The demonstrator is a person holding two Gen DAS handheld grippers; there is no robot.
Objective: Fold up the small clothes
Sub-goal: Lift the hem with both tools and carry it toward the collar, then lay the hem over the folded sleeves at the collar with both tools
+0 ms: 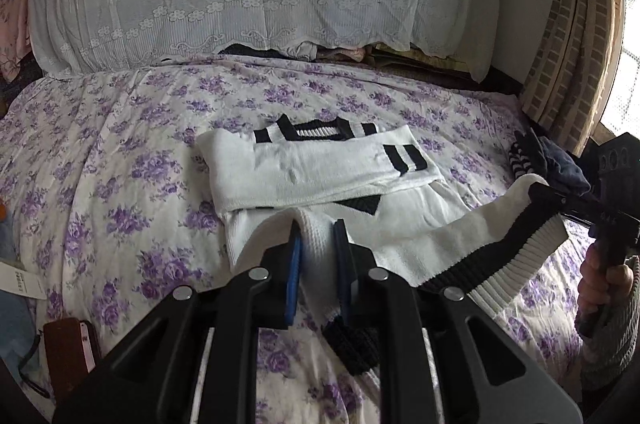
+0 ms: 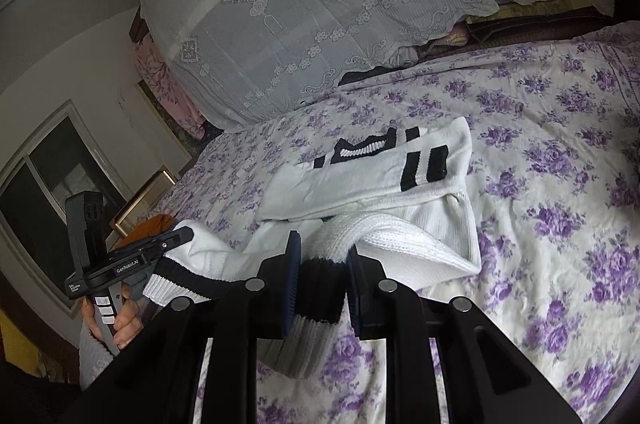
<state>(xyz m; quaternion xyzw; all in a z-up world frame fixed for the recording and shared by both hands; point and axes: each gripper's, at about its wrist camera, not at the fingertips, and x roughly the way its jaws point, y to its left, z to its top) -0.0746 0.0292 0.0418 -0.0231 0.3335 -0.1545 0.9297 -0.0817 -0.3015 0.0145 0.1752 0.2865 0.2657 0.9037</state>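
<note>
A white knit sweater (image 1: 320,160) with black stripes lies on the purple-flowered bedsheet (image 1: 120,152), its sleeves folded across the chest. Its ribbed black-and-white hem (image 1: 512,264) is lifted off the bed and stretched between both grippers. My left gripper (image 1: 318,226) is shut on the white knit at the hem's left end. My right gripper (image 2: 323,244) is shut on the hem's (image 2: 320,296) black band at the other end. In each wrist view the other gripper shows at the side, the right gripper (image 1: 536,190) and the left gripper (image 2: 188,234), each held by a hand.
A lace-covered stack of bedding (image 1: 240,4) runs along the far side of the bed. Dark clothes (image 1: 552,160) lie at the right edge. A brown case (image 1: 68,348) sits at the near left. A window (image 2: 52,184) and an orange cloth (image 2: 154,224) are beyond the left edge.
</note>
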